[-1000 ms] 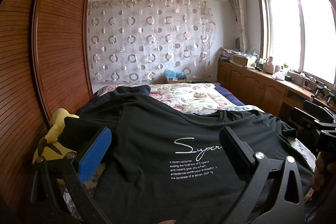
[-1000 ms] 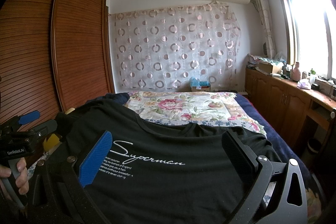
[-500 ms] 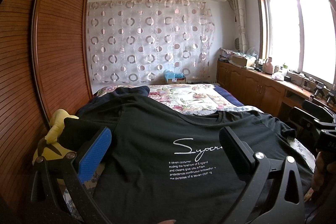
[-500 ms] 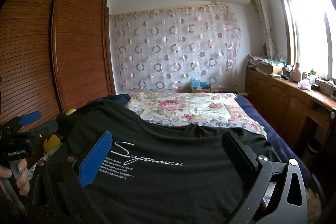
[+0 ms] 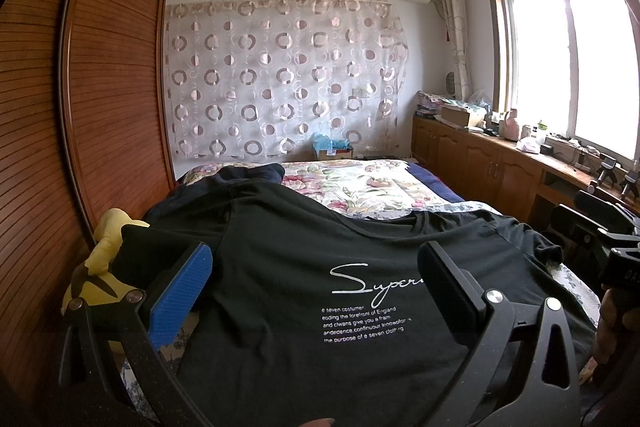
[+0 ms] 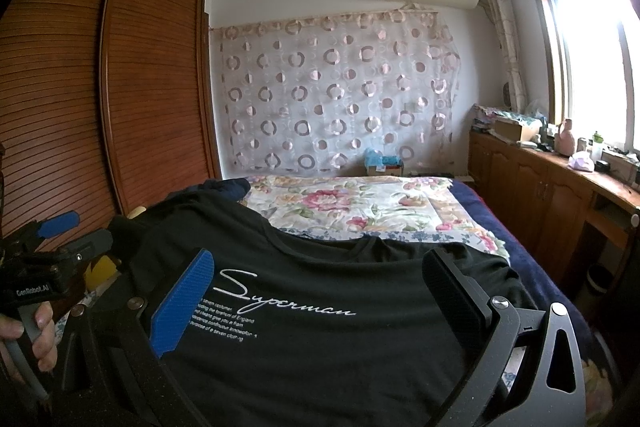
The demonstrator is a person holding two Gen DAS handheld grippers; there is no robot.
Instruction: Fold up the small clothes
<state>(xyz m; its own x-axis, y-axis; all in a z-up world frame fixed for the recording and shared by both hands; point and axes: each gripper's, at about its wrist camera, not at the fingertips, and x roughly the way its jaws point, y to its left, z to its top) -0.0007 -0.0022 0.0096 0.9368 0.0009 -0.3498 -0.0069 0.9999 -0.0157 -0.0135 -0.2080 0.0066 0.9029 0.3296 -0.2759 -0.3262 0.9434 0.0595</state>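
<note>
While the black T-shirt [image 5: 304, 307] lay flat on the bed [image 6: 360, 203], collar far, both tongs hung wide and empty: left tongs [image 5: 316, 291] over its left half, right tongs [image 6: 320, 295] right.

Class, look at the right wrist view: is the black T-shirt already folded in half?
No. The black T-shirt lies spread flat on the bed, its whole printed front showing.
</note>
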